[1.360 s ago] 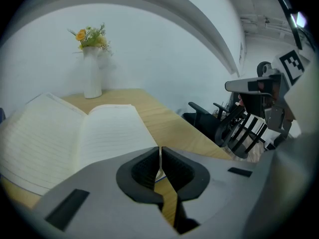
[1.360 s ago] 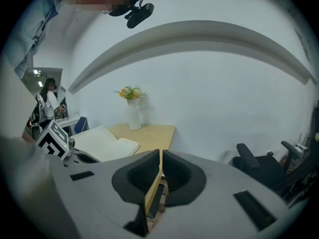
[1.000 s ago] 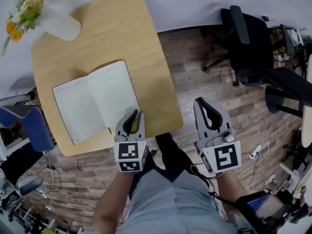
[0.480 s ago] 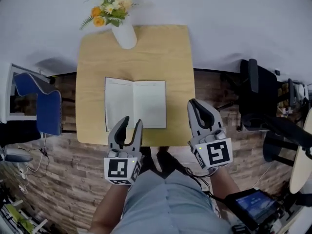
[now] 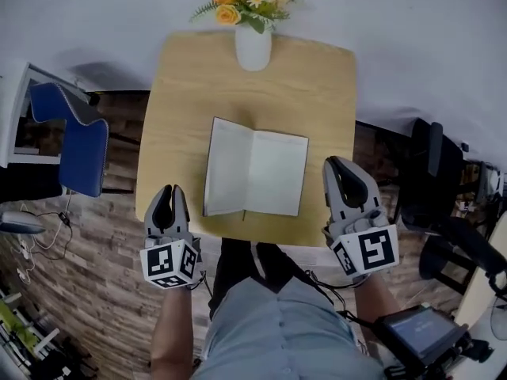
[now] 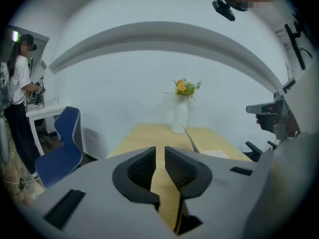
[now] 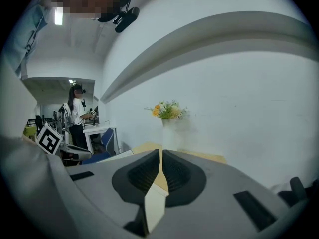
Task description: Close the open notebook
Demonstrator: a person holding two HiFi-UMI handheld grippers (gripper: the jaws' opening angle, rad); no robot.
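Observation:
The open notebook (image 5: 255,171) lies flat in the middle of the wooden table (image 5: 178,93), white pages up. My left gripper (image 5: 168,190) hangs off the table's front left corner, well left of the notebook. Its jaws are closing, with a narrow gap and nothing between them; the left gripper view (image 6: 159,151) shows only tabletop through the gap. My right gripper (image 5: 339,163) hovers at the table's front right edge, just right of the notebook, its tips together and empty. In the right gripper view (image 7: 160,153) a white page (image 7: 119,155) shows low on the left.
A white vase of flowers (image 5: 253,42) stands at the table's far edge by the wall. A blue chair (image 5: 75,145) is left of the table, a black office chair (image 5: 432,188) right of it. A person (image 6: 17,83) stands at a desk far left.
The left gripper has swung from the notebook's front edge out to the table's front left corner. The right gripper rose to the table's right edge. The head view has turned square to the table.

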